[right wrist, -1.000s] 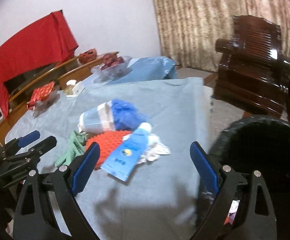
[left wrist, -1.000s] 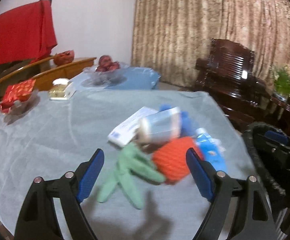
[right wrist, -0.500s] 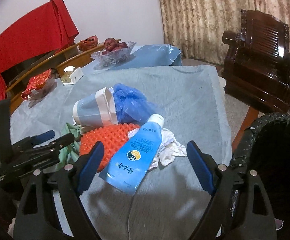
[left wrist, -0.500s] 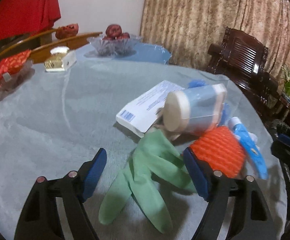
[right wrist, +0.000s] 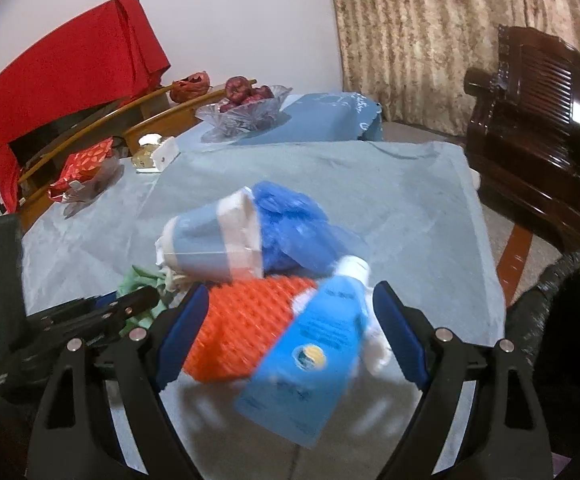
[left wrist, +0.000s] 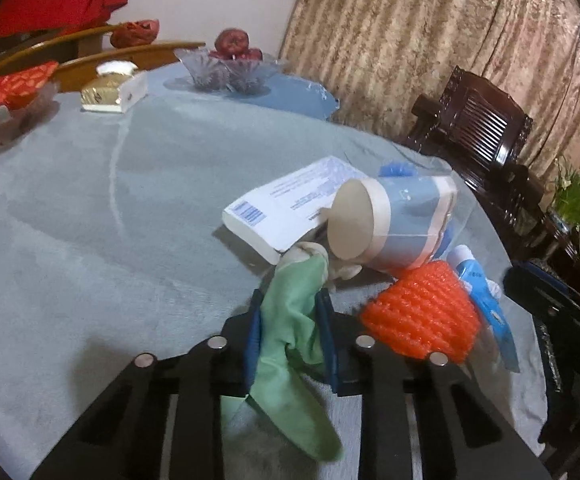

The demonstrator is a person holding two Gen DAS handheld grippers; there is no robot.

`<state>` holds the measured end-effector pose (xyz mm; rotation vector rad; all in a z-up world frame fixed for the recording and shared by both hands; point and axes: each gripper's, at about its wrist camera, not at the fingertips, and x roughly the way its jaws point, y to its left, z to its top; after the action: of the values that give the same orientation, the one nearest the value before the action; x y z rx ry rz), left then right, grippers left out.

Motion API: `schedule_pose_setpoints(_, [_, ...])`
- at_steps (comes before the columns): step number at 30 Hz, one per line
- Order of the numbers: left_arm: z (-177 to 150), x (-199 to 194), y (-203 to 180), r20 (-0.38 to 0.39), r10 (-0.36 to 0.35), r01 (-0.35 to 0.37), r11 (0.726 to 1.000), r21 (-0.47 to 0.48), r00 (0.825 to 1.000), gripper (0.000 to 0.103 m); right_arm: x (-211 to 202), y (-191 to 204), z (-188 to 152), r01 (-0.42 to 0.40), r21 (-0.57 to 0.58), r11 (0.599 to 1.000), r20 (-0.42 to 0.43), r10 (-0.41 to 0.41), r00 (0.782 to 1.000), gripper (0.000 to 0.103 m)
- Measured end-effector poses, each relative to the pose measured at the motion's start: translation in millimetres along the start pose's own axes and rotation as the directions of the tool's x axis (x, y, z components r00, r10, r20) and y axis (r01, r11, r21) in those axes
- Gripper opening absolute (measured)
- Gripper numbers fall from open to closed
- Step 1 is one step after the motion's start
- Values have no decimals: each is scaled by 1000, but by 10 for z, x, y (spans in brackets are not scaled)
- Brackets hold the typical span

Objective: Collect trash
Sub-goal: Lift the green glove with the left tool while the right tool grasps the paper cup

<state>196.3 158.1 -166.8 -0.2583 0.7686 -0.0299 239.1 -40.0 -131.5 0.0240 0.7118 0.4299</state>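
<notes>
On the table's (left wrist: 90, 208) near edge, left side of the trash pile, the left gripper (left wrist: 290, 332) is closing its jaws on the green glove (left wrist: 290, 320). A second ago it was spread wide and hanging short of the glove; now the blue pads are pinching the glove's middle, cuff still lying on the cloth, fingers trailing toward the camera. So first pick is basically secured, lift not yet started.

Moving right: paper cup (left wrist: 394, 224) is lying on its side across the white box (left wrist: 286, 208), orange foam net (left wrist: 422, 316) just beside the glove, untouched.

Right gripper (right wrist: 290, 340) is sitting spread wide, having come in closer over the last second; it is now straddling the orange net and blue tube (right wrist: 310, 356) without pressing either. Looks like the next grab.

Black-lined bin (right wrist: 570, 320) is waiting off the table's right edge, near enough for a short carry.
</notes>
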Motion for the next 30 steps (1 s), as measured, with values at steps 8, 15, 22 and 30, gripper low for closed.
schedule_pose_setpoints(8, [40, -446, 131, 85, 10, -8, 1000, -29, 996, 23, 213, 307, 145, -46, -28, 999, 8, 46, 999, 85])
schedule_pose_setpoints(15, [135, -608, 297, 167, 127, -125, 992, -22, 978, 23, 495, 565, 208, -73, -21, 997, -22, 72, 997, 86])
schedule_pose_setpoints(22, [136, -536, 521, 154, 180, -176, 984, -39, 972, 23, 591, 912, 127, -73, -124, 990, -41, 68, 997, 89])
schedule_pose_setpoints(30, [88, -518, 599, 145, 172, -164, 984, -63, 974, 23, 881, 1006, 76, 12, -189, 982, -101, -31, 994, 89])
